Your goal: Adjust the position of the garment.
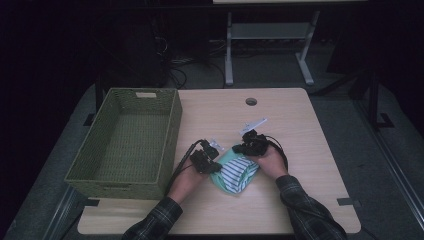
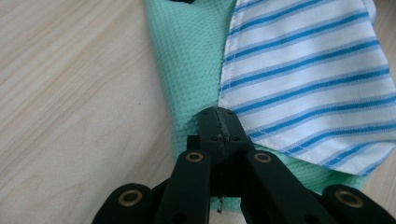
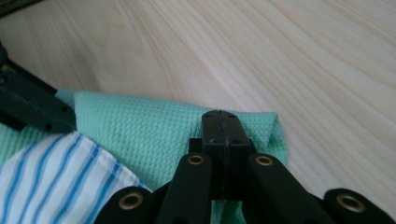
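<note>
Grippers both clamped on the green cloth (image 1: 223, 159): left gripper (image 2: 218, 122) by the striped cloth (image 2: 303, 79), right gripper (image 3: 223, 126) at a far corner. Looks mid-fold on the table (image 1: 300, 130) (basket (image 1: 125, 142) sits alongside); next, probably lifting both ends evenly.

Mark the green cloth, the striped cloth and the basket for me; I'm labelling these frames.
green cloth (image 2: 187, 60), left gripper view, its waffle-textured middle.
striped cloth (image 2: 303, 79), left gripper view, its blue-and-white face.
basket (image 1: 172, 135), high view, its right wall.
</note>
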